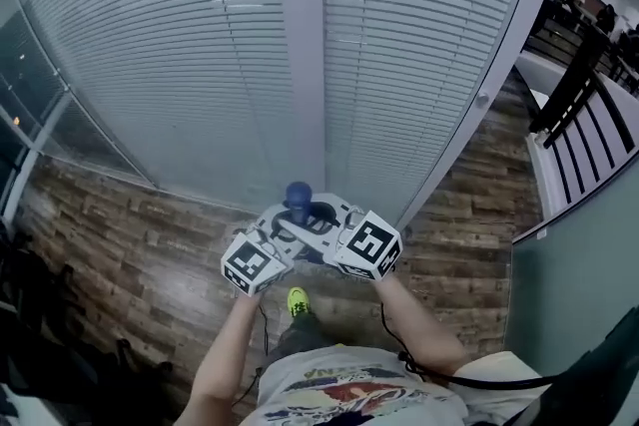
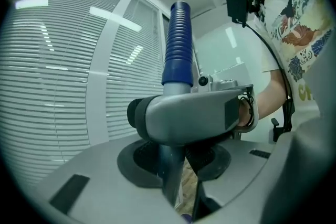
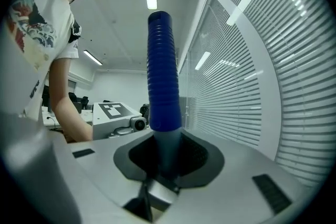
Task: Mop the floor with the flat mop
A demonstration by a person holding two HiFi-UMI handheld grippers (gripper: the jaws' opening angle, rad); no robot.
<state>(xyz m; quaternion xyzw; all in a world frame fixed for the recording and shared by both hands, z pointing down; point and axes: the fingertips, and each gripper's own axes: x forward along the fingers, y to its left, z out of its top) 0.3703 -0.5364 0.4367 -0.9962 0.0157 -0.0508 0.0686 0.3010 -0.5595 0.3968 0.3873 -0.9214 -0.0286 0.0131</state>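
Right gripper view: the right gripper (image 3: 166, 161) clamps the flat mop handle (image 3: 167, 147) just under its blue ribbed grip (image 3: 164, 76); the left gripper (image 2: 172, 162) clamps the same upright pole. The shirt lettering (image 1: 324, 375) is too blurred to read. Behind stand window blinds (image 1: 150, 45).

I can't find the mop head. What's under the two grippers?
Visible: wood-plank floor and a green shoe. The left gripper and right gripper cover the mop handle below its blue top; its lower end is hidden.
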